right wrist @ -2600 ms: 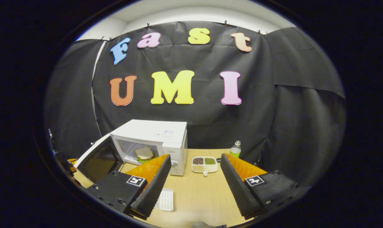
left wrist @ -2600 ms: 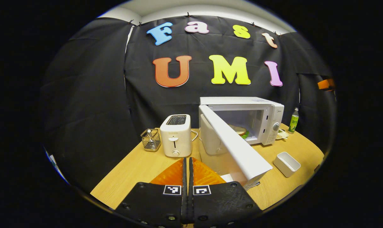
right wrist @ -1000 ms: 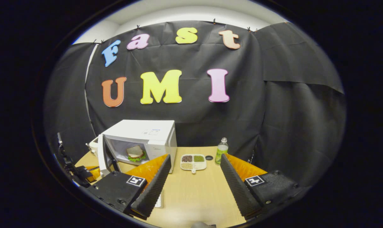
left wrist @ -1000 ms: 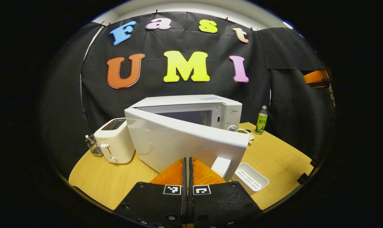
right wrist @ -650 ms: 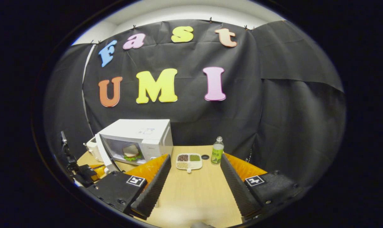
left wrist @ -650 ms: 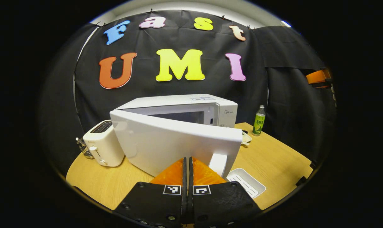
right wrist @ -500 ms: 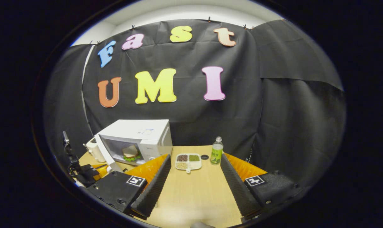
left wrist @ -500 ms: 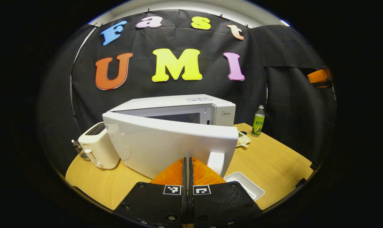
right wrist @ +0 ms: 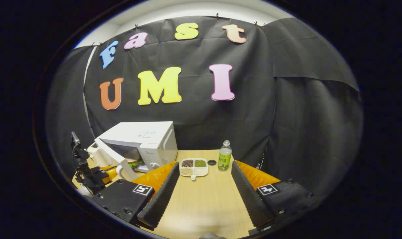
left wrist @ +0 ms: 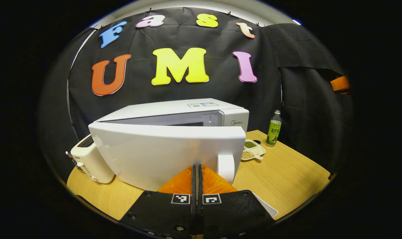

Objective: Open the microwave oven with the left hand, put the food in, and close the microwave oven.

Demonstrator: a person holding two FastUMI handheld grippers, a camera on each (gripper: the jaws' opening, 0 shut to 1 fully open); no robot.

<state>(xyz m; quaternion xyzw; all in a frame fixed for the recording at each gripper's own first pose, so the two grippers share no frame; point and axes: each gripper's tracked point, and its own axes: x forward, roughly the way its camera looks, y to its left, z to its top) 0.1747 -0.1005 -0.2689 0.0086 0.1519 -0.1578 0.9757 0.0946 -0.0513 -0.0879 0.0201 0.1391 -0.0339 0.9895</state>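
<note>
Left tool (left wrist: pixel 197 169) pinched empty at microwave door (left wrist: pixel 167 152); toaster (left wrist: pixel 88 159) beside; right tool (right wrist: pixel 204 186) wide.

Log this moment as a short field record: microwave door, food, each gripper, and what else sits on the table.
door: white microwave oven has its white door partly open, swung most of the way toward shut
food: sandwich with green lettuce inside the cavity, glimpsed through the gap
left gripper: fingers closed together, tips right at the door's outer face beside the white handle
right gripper: open, empty, above the wooden table
other items: white toaster, divided white dish of beans, green-labelled bottle
</note>
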